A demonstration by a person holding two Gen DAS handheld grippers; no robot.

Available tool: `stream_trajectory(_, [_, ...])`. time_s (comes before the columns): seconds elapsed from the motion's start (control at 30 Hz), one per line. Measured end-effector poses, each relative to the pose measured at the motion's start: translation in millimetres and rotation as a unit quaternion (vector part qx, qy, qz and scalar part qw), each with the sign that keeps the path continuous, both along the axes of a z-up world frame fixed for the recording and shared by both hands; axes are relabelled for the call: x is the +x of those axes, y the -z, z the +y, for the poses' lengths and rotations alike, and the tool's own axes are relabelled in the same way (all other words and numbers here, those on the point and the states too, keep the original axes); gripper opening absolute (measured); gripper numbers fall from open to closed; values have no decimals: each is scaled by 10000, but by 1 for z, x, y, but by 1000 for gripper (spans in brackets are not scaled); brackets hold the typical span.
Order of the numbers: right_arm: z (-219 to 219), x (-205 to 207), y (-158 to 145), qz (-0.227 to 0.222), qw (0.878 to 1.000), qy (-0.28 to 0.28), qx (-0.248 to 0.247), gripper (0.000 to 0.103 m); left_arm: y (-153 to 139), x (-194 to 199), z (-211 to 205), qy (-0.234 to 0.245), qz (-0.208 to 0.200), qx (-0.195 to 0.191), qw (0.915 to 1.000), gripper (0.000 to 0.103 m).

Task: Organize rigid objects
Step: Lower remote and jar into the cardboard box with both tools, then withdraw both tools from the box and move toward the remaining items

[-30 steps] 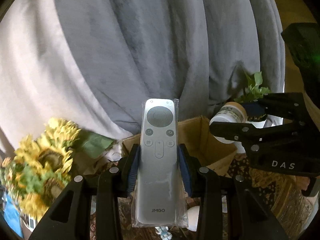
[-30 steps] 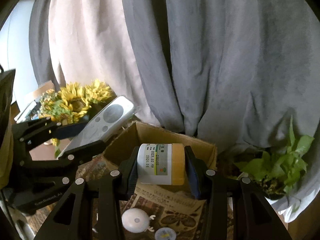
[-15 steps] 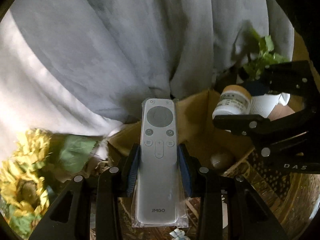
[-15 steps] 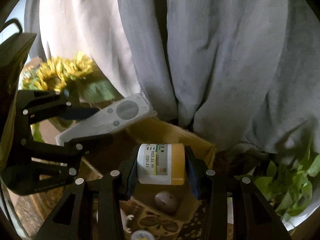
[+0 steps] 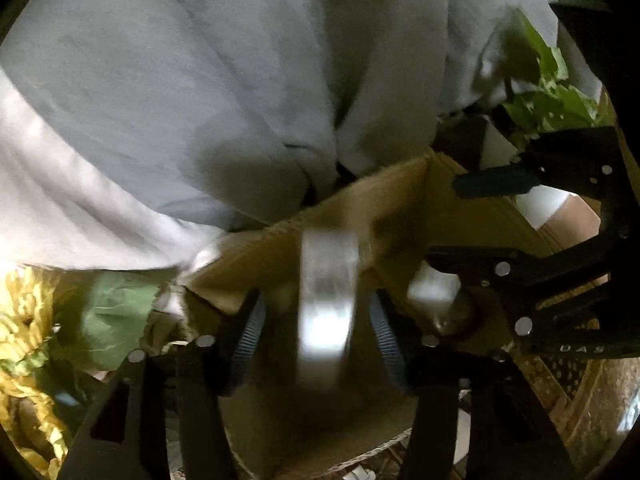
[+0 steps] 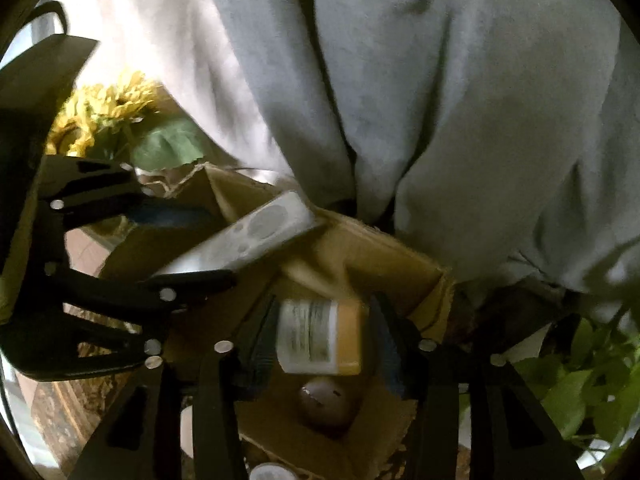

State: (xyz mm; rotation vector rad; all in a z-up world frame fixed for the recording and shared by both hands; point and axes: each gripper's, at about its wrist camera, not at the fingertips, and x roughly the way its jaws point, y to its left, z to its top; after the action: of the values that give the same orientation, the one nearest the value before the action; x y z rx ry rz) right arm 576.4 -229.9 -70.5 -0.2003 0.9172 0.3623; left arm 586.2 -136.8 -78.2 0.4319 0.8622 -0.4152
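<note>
Over cardboard box (image 6: pixel 384 248), both pitched steeply down: left gripper (image 5: pixel 318 332) just opening, remote (image 5: pixel 326 300) loose between pads; right gripper (image 6: pixel 318 340) just opening, pill bottle (image 6: pixel 320 336) between pads, gaps either side.

Views: two wrist fisheyes, side by side, angled steeply down, close above one cardboard box (image 5: pixel 404 196) (image 6: pixel 372 248); each catches the neighbouring gripper.
</note>
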Motion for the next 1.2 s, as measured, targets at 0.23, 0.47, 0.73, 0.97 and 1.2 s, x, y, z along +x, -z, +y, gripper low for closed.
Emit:
stream_trajectory(0.23, [-7, -11, -8, -268, 9986, 453, 47, 58, -14, -21, 13, -560, -488, 9, 9972, 64])
stream_trajectory(0.47, [-5, -39, -30, -734, 9956, 575, -1, 68, -33, -62, 28, -990, -1094, 25, 9890, 76])
stream_trajectory(0.73, [0, -79, -46, -1238, 9908, 516, -189, 76, -42, -113, 44, -1342, -1489, 46, 9797, 83])
stream_trajectory(0.97, [-1, -105, -47, -1332, 9899, 476, -135, 77, -41, -154, 50, -1689, -1541, 54, 9735, 87])
stream_trajectory(1.2, [-4, -129, -40, -1302, 9904, 470, -19, 77, -32, -185, 50, -1926, -1471, 2, 9702, 90])
